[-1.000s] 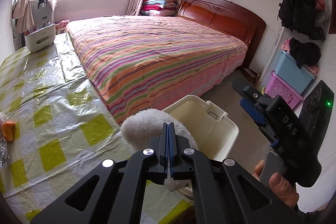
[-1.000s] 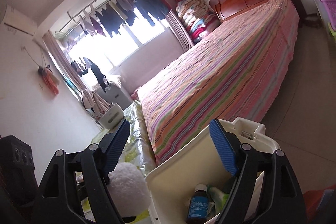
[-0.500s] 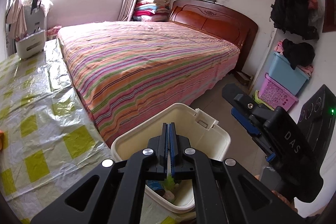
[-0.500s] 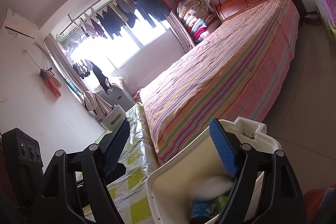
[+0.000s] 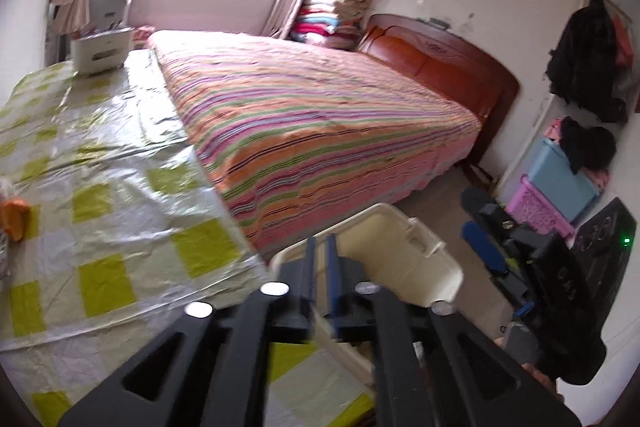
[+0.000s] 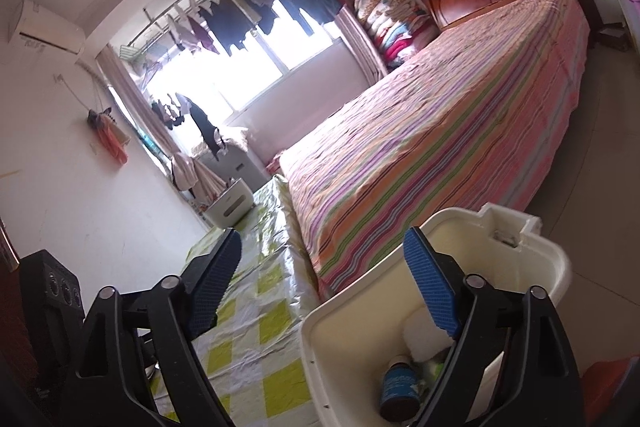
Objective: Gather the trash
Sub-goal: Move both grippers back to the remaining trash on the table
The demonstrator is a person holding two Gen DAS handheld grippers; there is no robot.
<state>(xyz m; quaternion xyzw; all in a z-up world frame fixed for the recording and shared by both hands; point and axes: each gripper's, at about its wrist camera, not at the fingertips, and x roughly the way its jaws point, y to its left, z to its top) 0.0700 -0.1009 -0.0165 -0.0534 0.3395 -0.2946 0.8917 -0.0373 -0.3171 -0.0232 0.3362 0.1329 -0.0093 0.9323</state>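
**White puff now in the bin, left jaws parting**

Since a second ago, the fluffy white ball has left my left gripper (image 5: pixel 320 259): then it was pinched between the pressed-together fingers at the table edge, and now it lies inside the cream plastic bin (image 6: pixel 532 259). The left jaws are opening, with a narrow gap and nothing between them, and the view has swung back toward the table.

My right gripper (image 6: pixel 320 283) has hardly shifted. Its jaws are opening too, spread wide, empty; one blue ribbed pad hangs over the tablecloth, the other over the bin's mouth.

Only the right wrist view looks down into the bin. Low and right of centre there, the white ball (image 6: pixel 418 331) sits soft and rounded against the smooth inner wall, partly hidden by the blue pad. Just below it is a dark bottle (image 6: pixel 398 391) with a blue label, and something pale green beside that, too hidden to name.

The left wrist view shows only the bin's far wall and latch in the lower centre, blurred. It alone shows an orange scrap (image 5: pixel 14 217) at the far left edge on the tablecloth (image 5: pixel 120 187), a glossy, crinkled sheet checked in yellow-green and white. It also catches the right gripper from outside, at the lower right.

Both views show the striped bedspread (image 5: pixel 320 131) and the carved reddish wooden headboard (image 5: pixel 440 63).
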